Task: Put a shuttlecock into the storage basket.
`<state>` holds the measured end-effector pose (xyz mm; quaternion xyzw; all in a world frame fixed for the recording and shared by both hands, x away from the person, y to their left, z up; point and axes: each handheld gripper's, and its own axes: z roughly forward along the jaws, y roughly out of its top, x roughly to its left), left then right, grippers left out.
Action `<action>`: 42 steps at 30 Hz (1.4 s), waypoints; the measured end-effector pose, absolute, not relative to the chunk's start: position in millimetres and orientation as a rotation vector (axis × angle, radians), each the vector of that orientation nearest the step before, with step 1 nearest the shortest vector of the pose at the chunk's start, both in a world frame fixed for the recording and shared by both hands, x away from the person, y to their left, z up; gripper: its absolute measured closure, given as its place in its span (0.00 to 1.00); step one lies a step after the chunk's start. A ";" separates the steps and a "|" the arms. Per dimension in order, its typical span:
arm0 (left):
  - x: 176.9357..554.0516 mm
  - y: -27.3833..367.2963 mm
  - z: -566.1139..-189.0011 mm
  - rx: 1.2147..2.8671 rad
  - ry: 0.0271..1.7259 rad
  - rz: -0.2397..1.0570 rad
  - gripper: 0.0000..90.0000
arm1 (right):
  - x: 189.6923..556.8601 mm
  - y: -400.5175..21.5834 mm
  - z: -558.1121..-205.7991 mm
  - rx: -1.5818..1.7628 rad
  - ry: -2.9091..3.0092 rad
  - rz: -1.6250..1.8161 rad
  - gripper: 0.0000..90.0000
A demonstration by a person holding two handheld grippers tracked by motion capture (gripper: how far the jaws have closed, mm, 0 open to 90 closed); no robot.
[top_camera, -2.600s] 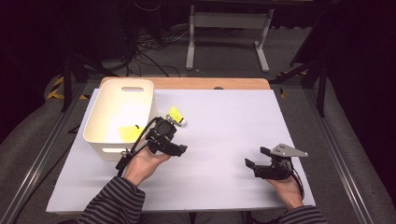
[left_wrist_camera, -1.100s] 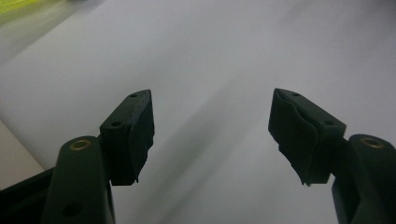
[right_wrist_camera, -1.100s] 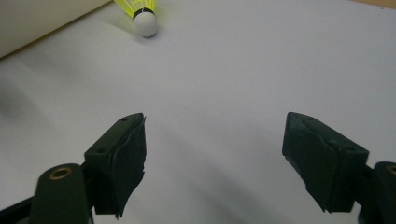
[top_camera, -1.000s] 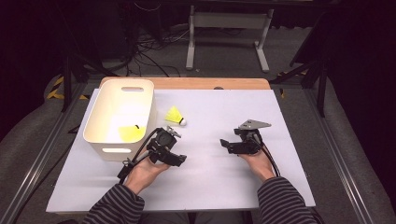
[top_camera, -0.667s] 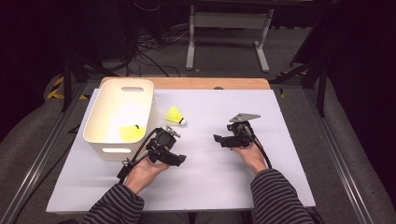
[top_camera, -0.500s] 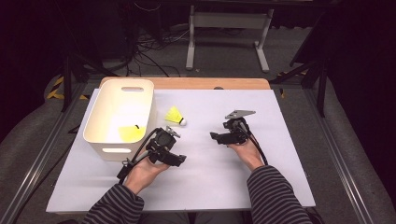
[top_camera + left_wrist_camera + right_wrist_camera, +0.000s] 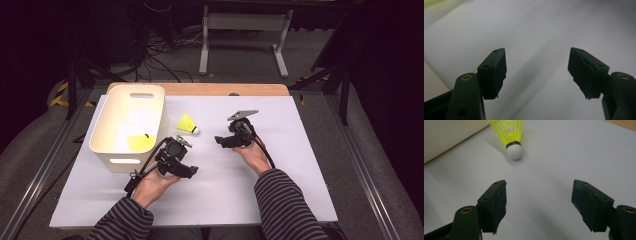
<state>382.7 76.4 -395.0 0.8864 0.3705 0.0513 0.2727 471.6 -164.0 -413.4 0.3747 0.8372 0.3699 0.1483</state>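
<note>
A yellow shuttlecock [image 7: 187, 123] with a white cork lies on the white table [image 7: 300, 165] just right of the white bin [image 7: 111, 150]. A second yellow shuttlecock [image 7: 136, 142] lies inside the bin. My right gripper [image 7: 220, 141] points left at the loose shuttlecock, a short way from its cork. In the right gripper view the shuttlecock [image 7: 512, 137] lies ahead of the right gripper [image 7: 539, 202], cork toward me; the jaws have just been closing a little and stand open with nothing between them. My left gripper [image 7: 189, 168] rests in front of the bin, and in its own view the left gripper [image 7: 536, 72] is open over bare table.
The bin's wall [image 7: 446, 137] runs along the left of the loose shuttlecock. A wooden strip [image 7: 200, 89] edges the table's far side, with a metal stand [image 7: 242, 30] and cables on the floor beyond. Bare table lies to the right and front.
My right gripper has moved left and away from the person, toward the loose shuttlecock. The left gripper has kept still.
</note>
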 end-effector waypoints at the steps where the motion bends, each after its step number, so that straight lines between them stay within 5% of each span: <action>1: 382.6 76.6 -395.0 2.386 0.997 0.138 0.36 | 473.0 -161.7 -412.9 1.074 2.409 1.068 0.32; 42: 379.3 80.3 -391.8 2.376 1.001 0.135 0.35 | 516.1 -76.0 -431.1 0.881 2.551 0.826 0.42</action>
